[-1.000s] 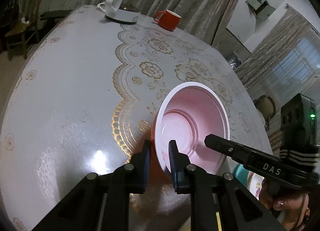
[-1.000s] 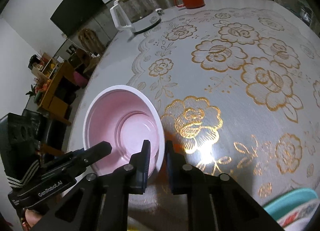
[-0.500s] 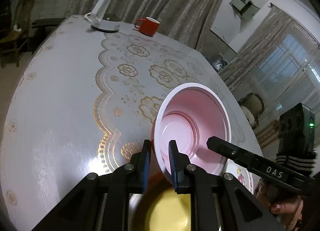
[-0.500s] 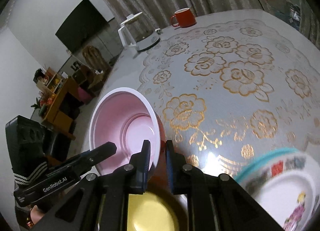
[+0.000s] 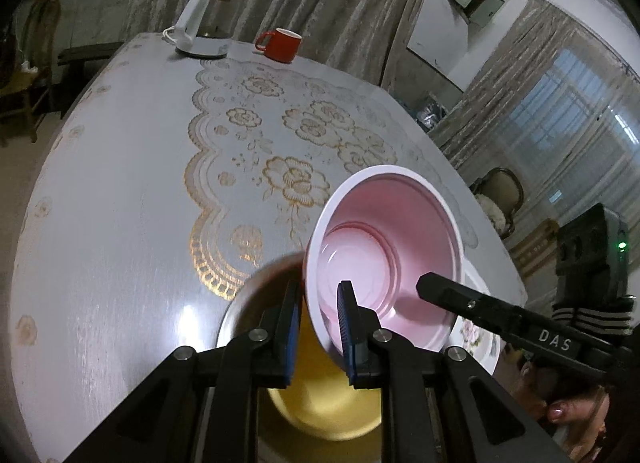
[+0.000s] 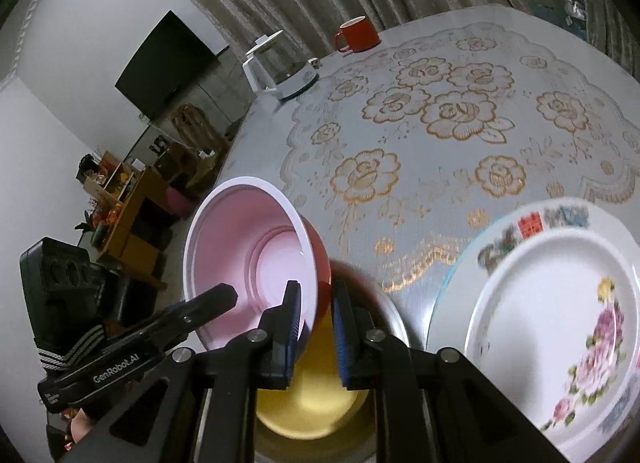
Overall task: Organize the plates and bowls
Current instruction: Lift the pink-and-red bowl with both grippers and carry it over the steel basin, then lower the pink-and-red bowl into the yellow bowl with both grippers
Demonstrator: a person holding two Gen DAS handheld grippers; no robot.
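Here both grippers pinch one bowl (image 5: 384, 247) by opposite sides of its rim: the left gripper (image 5: 320, 323) has its jaws clamped on the near wall, one inside and one outside, and the right gripper (image 6: 316, 323) grips the other side the same way. The bowl is pale pink inside with a white rim, red-orange outside, with stepped rings at its base. It is tilted and held in the air just above a yellow-lined bowl (image 6: 312, 411) on the worktop (image 5: 120, 203). Beside that lies a white floral plate (image 6: 560, 335). A red mug (image 5: 280, 45) and a kettle (image 5: 204, 23) stand at the far edge.
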